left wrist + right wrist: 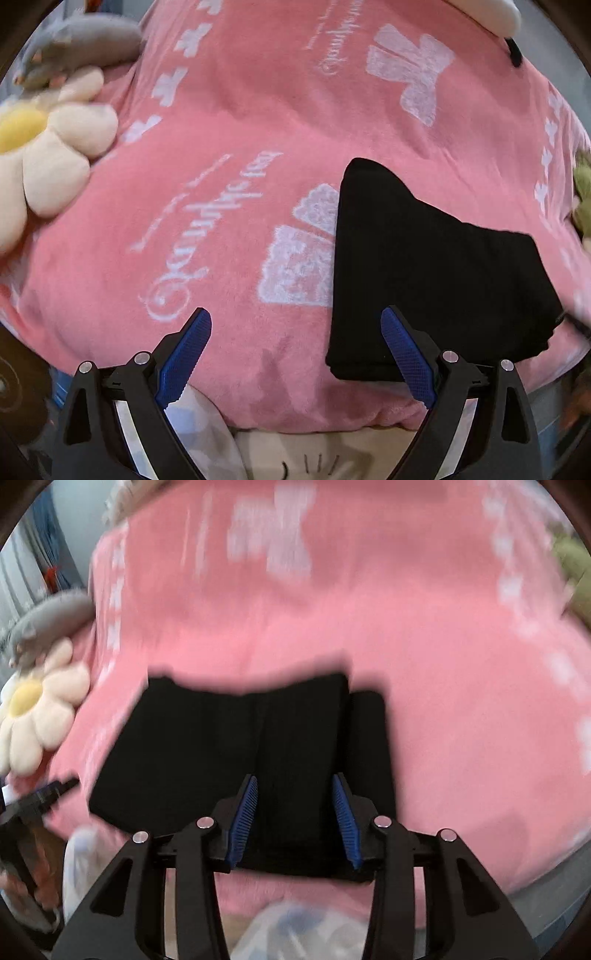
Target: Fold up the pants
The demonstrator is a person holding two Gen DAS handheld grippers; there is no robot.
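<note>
The black pants (436,273) lie folded into a compact bundle on the pink blanket (229,206). In the left wrist view they sit at the right, beside my right finger. My left gripper (295,325) is open and empty, above the blanket left of the pants. In the right wrist view the pants (236,753) lie straight ahead, and my right gripper (295,794) is open and empty just above their near edge. The left gripper's tip (48,794) shows at the left edge of that view.
A daisy plush (48,155) and a grey plush (81,48) lie at the blanket's left edge. A green plush (583,199) sits at the right edge. A white plush (491,14) is at the far end. The blanket's near edge drops off below my grippers.
</note>
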